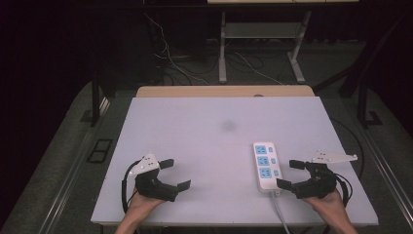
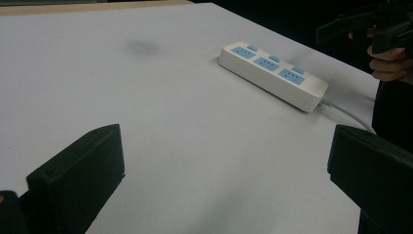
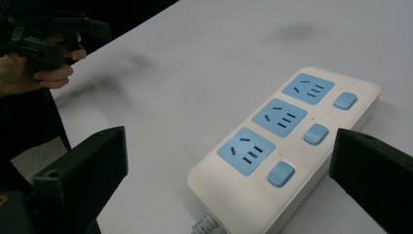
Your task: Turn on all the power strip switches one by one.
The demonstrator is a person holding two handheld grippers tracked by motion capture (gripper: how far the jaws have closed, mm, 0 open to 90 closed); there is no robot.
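Power strip (image 1: 266,165) on the right part of the white table (image 1: 214,146), near the front edge. Cord end cut off at the table edge; plug hidden. Long axis front to back, cord end toward the person, three blue sockets and three blue switches facing up. Right gripper (image 1: 293,174) just beside the strip, jaws spread wide, holding nothing. Left gripper (image 1: 175,174) well apart, also spread. Faint dark smudge (image 1: 228,125) farther back. Cables on the floor behind, hard to make out.

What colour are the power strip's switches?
Light blue switches on the white power strip, clearest in right gripper view.
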